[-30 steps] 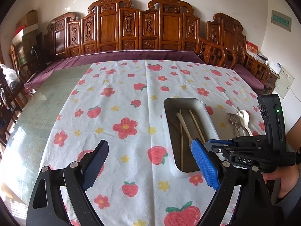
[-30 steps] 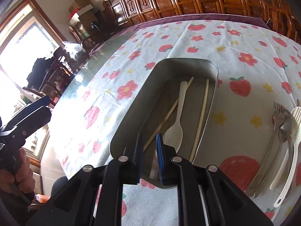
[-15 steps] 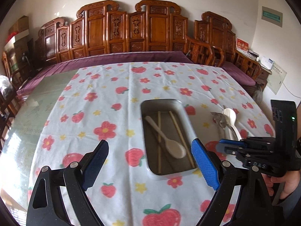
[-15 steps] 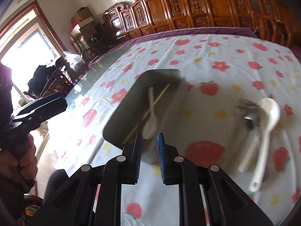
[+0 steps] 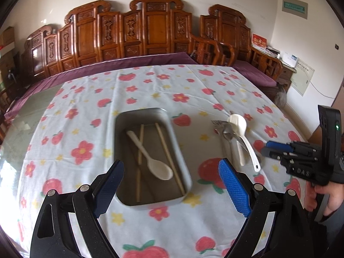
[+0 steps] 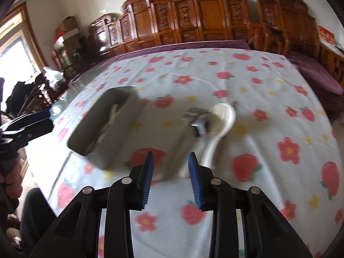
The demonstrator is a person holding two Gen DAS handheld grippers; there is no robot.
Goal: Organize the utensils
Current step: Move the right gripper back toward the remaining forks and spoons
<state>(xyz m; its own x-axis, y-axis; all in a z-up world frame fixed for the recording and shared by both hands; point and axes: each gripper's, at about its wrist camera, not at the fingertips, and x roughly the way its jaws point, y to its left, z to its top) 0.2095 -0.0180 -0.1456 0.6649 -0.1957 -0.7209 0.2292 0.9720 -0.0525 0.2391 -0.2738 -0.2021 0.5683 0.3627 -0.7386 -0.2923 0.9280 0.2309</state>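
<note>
Carved wooden chairs line the wall behind a desk under a strawberry-print cloth. At the centre sits a metal tray holding a pale spoon and two chopsticks. Toward 3 o'clock of it, loose utensils lie piled on the cloth: a white spoon over metal pieces. Left gripper hovers near the tray, fingers spread wide, empty. Right gripper, partly parted and empty, faces the blurred pile.
</note>
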